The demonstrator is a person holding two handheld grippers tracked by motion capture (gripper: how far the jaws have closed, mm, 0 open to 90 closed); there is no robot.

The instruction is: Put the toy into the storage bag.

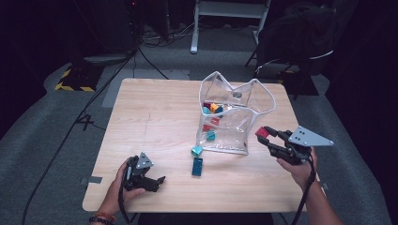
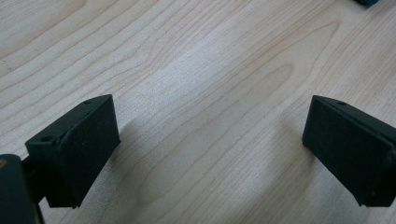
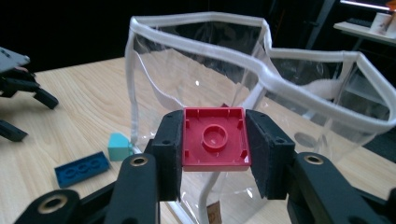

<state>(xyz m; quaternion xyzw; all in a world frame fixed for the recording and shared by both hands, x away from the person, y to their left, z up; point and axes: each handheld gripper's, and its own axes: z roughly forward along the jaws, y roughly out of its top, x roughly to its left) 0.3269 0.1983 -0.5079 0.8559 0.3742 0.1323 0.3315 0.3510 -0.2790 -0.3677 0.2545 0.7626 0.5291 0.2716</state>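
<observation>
Right gripper (image 3: 214, 144) clamped narrowly on square red plastic brick (image 3: 215, 137) beside clear plastic pouch (image 3: 299, 98) near tabletop (image 1: 155, 122) right edge; left gripper (image 2: 210, 149) wide open, empty, at near-left corner.

Bright tabletop, dark surroundings, soft shadows

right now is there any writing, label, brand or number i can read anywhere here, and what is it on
No readable text, brand or number in these pictures.
Small tag low on the clear bag: too small and blurred to read, if it bears any print.
Red block in the right gripper: underside plain, no lettering to make out.
Blue brick and teal block on the table: no marks legible.
</observation>
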